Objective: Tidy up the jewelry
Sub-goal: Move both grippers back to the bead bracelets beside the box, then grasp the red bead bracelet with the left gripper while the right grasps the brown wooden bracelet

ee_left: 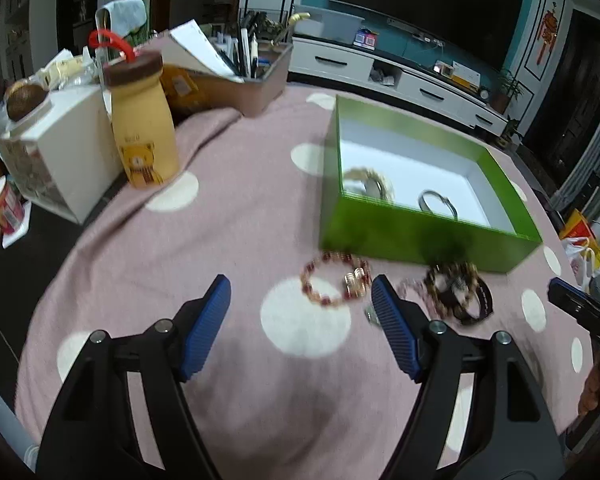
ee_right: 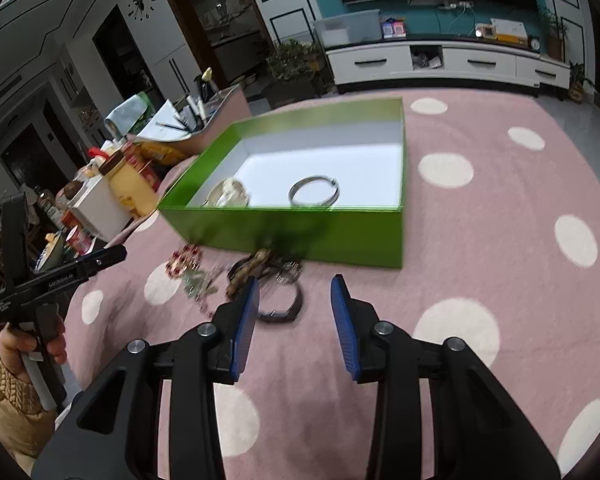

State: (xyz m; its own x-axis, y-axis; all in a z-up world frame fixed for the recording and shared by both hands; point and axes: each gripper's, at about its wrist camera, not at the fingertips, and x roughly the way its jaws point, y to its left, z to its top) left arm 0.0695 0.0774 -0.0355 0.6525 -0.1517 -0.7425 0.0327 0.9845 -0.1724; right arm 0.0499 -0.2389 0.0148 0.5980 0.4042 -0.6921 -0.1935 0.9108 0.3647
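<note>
A green box [ee_left: 420, 240] [ee_right: 300, 232] with a white inside holds a pale beaded bracelet [ee_left: 368, 182] [ee_right: 228, 194] and a silver bangle [ee_left: 438, 202] [ee_right: 314, 190]. In front of it on the pink dotted cloth lie a red bead bracelet [ee_left: 334, 284] [ee_right: 184, 260] and a heap of dark and brown bracelets [ee_left: 458, 292] [ee_right: 260, 268]. My left gripper [ee_left: 300, 286] is open, the red bracelet lying just beyond its tips. My right gripper [ee_right: 295, 284] is open above a black band [ee_right: 280, 312], gripping nothing.
At the left stand a yellow bear bottle [ee_left: 144, 128], a white box [ee_left: 56, 152] and a pink tray of pens and papers [ee_left: 256, 88]. The right gripper's body [ee_left: 580, 308] shows at the right edge; a hand [ee_right: 32, 340] holds the left gripper.
</note>
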